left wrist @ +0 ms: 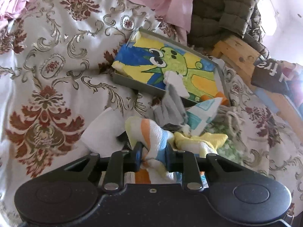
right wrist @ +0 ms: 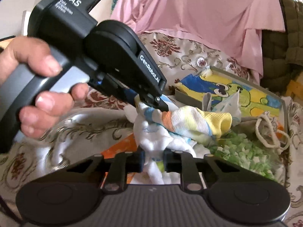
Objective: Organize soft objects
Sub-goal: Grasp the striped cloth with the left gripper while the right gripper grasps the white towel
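My left gripper [left wrist: 153,156] is shut on a striped sock [left wrist: 151,132] of white, orange, yellow and blue. The same gripper shows in the right wrist view [right wrist: 149,104], held by a hand and clamping that striped sock [right wrist: 191,121]. My right gripper [right wrist: 153,162] is shut on a white sock [right wrist: 153,141] just below it. Both socks hang over a pile of soft items: a grey sock [left wrist: 170,106], a blue checked cloth [left wrist: 202,113] and a yellow sock [left wrist: 206,138].
A grey tray [left wrist: 132,82] with a frog picture [left wrist: 170,66] lies on the floral bedspread [left wrist: 56,66] behind the pile. A green-speckled cloth [right wrist: 244,151] and a rope-tied bag [right wrist: 269,128] lie to the right. Pink fabric [right wrist: 198,9] and an olive quilted jacket [left wrist: 223,15] are behind.
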A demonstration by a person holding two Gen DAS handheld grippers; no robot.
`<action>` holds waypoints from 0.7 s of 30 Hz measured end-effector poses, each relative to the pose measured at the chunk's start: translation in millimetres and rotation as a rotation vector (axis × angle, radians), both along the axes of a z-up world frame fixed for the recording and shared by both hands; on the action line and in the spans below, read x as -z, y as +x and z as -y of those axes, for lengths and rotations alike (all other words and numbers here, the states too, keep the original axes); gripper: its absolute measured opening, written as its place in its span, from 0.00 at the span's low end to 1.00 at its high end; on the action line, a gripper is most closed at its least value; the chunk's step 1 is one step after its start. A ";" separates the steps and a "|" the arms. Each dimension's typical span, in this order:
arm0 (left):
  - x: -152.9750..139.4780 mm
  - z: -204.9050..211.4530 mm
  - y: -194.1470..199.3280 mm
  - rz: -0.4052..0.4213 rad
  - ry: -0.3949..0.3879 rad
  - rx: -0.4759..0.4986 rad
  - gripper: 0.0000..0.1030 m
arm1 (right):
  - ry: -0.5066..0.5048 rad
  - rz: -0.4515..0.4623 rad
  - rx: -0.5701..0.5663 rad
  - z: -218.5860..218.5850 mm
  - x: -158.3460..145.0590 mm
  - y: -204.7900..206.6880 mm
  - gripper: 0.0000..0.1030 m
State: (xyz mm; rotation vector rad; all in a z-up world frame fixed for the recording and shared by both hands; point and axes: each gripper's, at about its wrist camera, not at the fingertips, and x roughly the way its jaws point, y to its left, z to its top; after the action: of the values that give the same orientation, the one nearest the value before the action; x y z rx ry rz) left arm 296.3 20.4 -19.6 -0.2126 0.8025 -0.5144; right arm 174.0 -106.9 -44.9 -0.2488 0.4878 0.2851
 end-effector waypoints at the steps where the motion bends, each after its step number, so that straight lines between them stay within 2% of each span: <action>1: -3.5 -2.7 -6.4 0.000 -0.004 -0.001 0.24 | -0.008 0.007 -0.008 -0.5 -2.0 -7.8 0.18; 6: -12.4 -17.4 -28.7 -0.055 -0.038 -0.034 0.24 | -0.009 0.024 -0.059 -2.5 -14.2 -44.4 0.17; 8: -14.9 -21.3 -36.5 -0.061 -0.029 -0.053 0.21 | -0.013 0.023 -0.067 -3.5 -16.4 -56.1 0.16; 10: -18.4 -24.1 -44.3 -0.042 -0.001 -0.073 0.21 | -0.019 0.012 -0.068 -2.8 -15.7 -63.5 0.16; 13: -14.7 -26.5 -50.5 -0.060 0.008 -0.080 0.21 | -0.046 -0.007 -0.052 -1.4 -12.1 -66.7 0.16; 15: -8.2 -25.0 -51.3 -0.084 0.017 -0.079 0.21 | -0.048 -0.033 -0.038 1.2 -11.3 -66.7 0.24; 17: -3.1 -24.0 -51.6 -0.094 0.018 -0.073 0.23 | -0.034 -0.053 -0.018 5.5 -9.4 -68.7 0.44; 18: -0.9 -23.4 -51.1 -0.099 0.020 -0.071 0.25 | -0.021 -0.062 -0.015 8.3 -8.7 -70.3 0.49; 19: 0.5 -23.6 -50.3 -0.102 0.019 -0.076 0.29 | -0.006 -0.072 -0.014 11.1 -8.8 -70.4 0.60; 21: 1.6 -24.0 -50.1 -0.094 0.016 -0.093 0.38 | 0.016 -0.071 -0.007 15.9 -9.4 -70.7 0.69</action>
State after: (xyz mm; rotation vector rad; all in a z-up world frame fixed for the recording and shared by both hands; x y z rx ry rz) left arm 246.2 44.4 -21.3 -0.2596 0.8836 -0.4129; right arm 103.3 -122.8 -35.4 -0.2253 0.5549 0.3059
